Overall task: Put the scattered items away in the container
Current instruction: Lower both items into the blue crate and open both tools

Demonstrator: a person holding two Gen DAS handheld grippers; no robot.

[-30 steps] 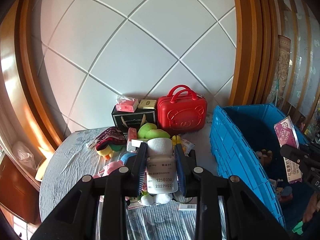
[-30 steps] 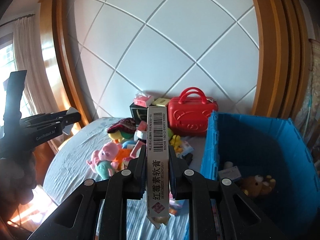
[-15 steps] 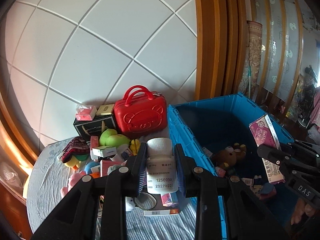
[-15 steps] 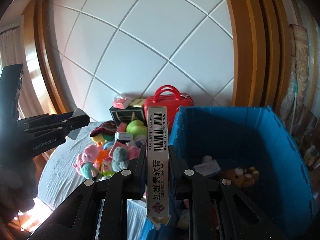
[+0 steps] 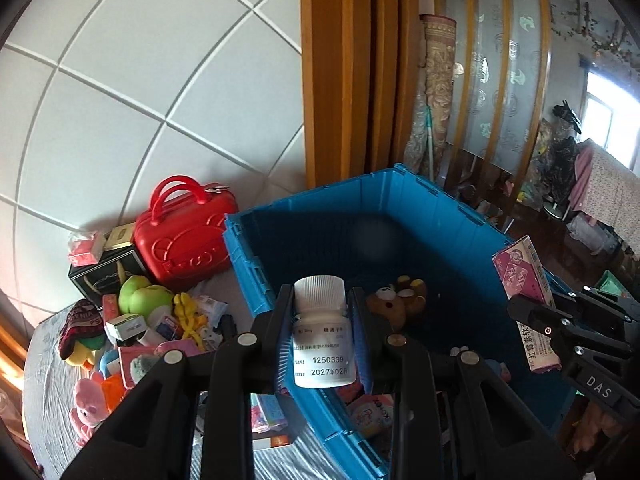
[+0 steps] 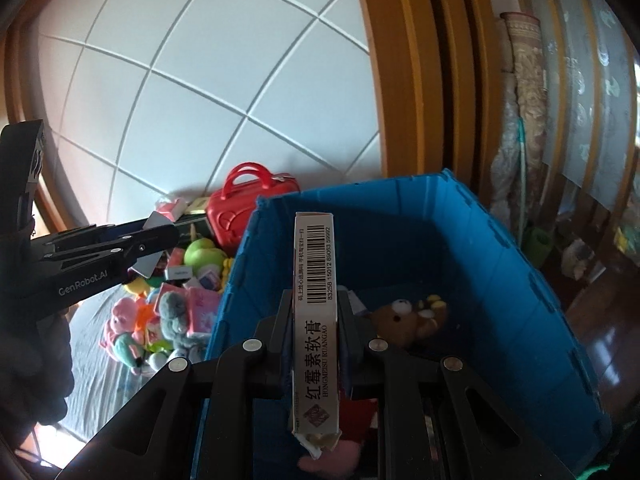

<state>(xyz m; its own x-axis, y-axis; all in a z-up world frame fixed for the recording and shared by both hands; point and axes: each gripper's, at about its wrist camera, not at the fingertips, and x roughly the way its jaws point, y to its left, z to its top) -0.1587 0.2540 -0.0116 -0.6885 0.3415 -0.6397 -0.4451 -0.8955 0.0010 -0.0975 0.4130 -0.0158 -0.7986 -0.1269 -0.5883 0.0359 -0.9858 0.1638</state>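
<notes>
My left gripper point(image 5: 320, 300) is shut on a white pill bottle point(image 5: 322, 336) with a ribbed cap, held upright over the near left wall of the blue crate point(image 5: 256, 264). My right gripper point(image 6: 314, 300) is shut on a long ointment box point(image 6: 315, 300) with a barcode, held above the inside of the blue crate point(image 6: 516, 248). In the left wrist view the right gripper point(image 5: 532, 312) shows at the right edge, with the pink-faced box point(image 5: 520, 280) in it. A brown teddy bear point(image 5: 394, 304) lies in the crate with other small items.
Scattered toys and small boxes point(image 5: 152, 332) cover the table left of the crate. A red case point(image 5: 182, 236) and a black box point(image 5: 100, 276) stand against the tiled wall. A wooden door frame point(image 5: 344, 80) rises behind the crate. A person's hand point(image 6: 28, 344) holds the left gripper.
Both grippers have swung right from over the toy pile to over the blue crate, each keeping its grip. The crate now fills the middle of both views.
</notes>
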